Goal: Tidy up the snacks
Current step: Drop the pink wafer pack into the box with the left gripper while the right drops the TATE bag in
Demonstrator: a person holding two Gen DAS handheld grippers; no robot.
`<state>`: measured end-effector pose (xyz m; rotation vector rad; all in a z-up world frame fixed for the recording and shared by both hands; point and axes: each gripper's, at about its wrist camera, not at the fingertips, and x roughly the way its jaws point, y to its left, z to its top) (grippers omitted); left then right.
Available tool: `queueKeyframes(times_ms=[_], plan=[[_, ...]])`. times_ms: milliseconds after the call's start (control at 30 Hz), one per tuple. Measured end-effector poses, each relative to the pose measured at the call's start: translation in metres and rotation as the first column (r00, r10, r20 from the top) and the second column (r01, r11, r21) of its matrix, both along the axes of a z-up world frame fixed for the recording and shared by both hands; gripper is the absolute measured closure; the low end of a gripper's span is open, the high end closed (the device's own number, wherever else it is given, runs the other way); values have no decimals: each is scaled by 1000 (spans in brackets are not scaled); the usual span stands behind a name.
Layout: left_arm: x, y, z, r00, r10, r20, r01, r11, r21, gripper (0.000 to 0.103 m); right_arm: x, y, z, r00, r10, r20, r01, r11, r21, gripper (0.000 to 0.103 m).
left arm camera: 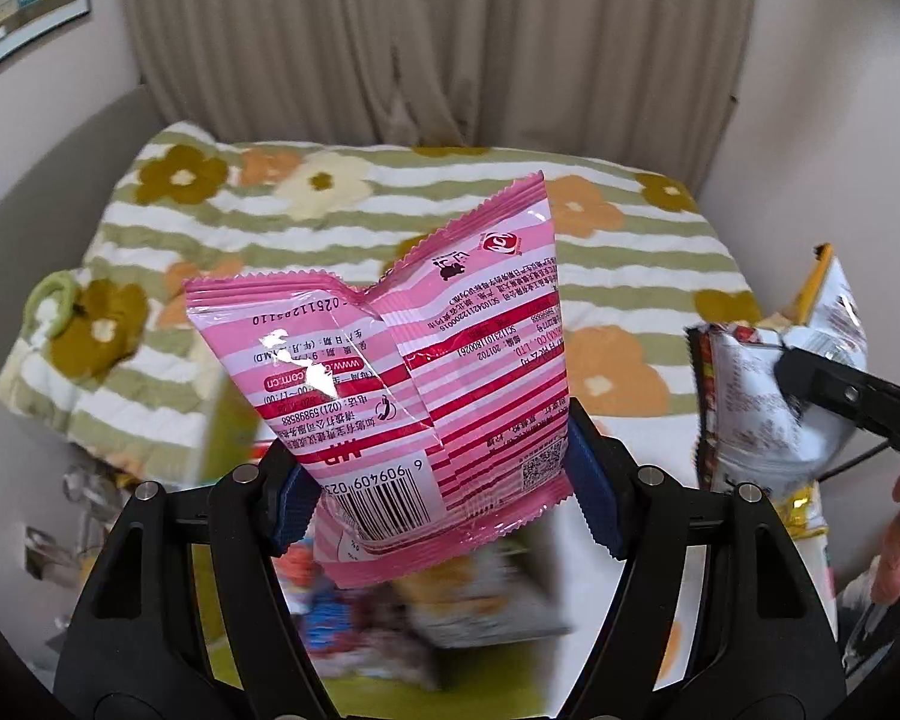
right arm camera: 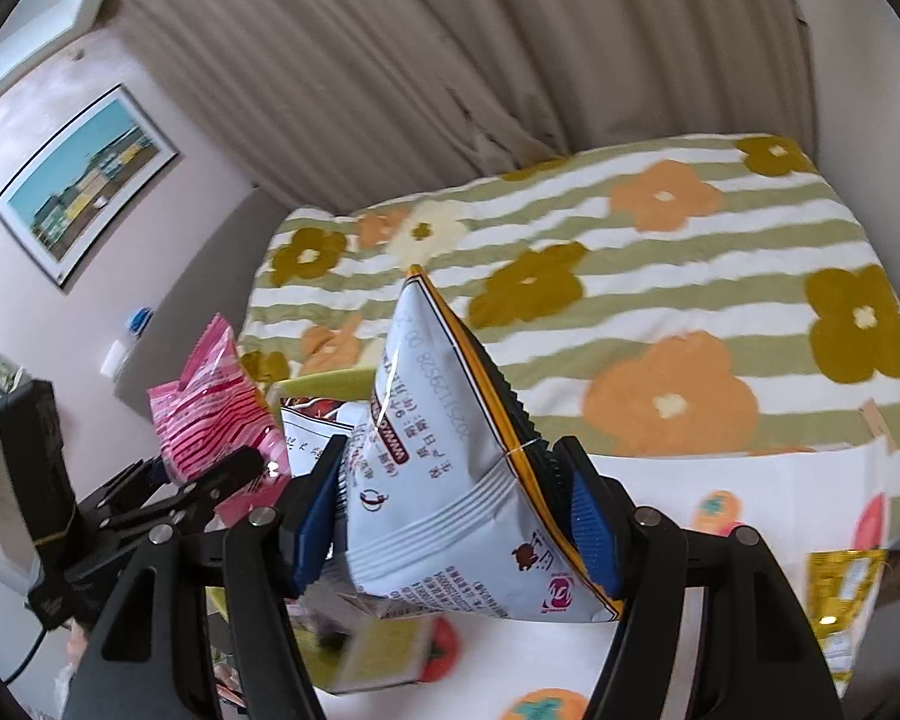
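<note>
We held the pink snack packet (left arm camera: pixel 390 372) clamped in our left hand-held gripper (left arm camera: pixel 444 498) and the white snack packet (right arm camera: pixel 450 480) clamped in our right hand-held gripper (right arm camera: pixel 450 528), both lifted above the flowered bed (left arm camera: pixel 630 252).

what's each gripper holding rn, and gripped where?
Left gripper: pink bag, jaws clamped across its lower end by the barcode. Right gripper: white bag, jaws pinching its lower half.
</note>
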<state>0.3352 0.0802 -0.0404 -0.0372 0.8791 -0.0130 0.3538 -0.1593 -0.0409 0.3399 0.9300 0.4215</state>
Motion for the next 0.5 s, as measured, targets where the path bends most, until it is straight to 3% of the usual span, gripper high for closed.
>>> queueKeyframes(times_ms=[300,400,433,500], plan=[[20,78,-22,997,-19,-76,20,1000,6,34,-9,89,-5,999,37,-14,-37,999,2,40],[30,84,-35,991,-52,-120,58,997,47,18,-16,102,-9,999,25,-30,-25,1000,1,40],[31,84,-37,991,-58,-119,65,996,54,5,-19,107,-11,999,17,-35,-17,1000,0,40],[28,89,-38,992,-70,-108,76,996,46,0,-22,112,-12,999,10,-42,-10,1000,-3,40]])
